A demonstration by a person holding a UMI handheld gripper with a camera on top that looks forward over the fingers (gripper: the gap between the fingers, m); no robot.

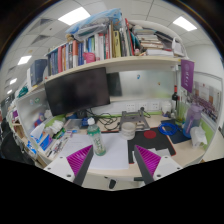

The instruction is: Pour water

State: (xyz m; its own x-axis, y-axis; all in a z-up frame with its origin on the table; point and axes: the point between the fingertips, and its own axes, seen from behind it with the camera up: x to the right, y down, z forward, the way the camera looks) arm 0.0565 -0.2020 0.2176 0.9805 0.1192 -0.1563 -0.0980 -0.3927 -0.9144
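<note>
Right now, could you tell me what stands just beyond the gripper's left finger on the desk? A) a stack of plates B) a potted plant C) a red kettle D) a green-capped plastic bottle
D: a clear plastic bottle with a green cap stands upright on the desk just beyond the left finger; the open gripper holds nothing.

Gripper (113, 163): one, with two fingers (80, 165) set apart, nothing between them
Purple pads (149, 159): two, one on each finger
Plastic bottles (95, 138) with green caps: one, on the desk ahead of the fingers
Clear cups (127, 128): one, beside the bottle
Dark bottles (174, 101): one, further along the desk
Monitors (76, 91): one, dark
Shelves (100, 66): one, above the monitor
Books (90, 46): one row, too many to count exactly
Ceiling lights (73, 16): at least two lit panels
</note>
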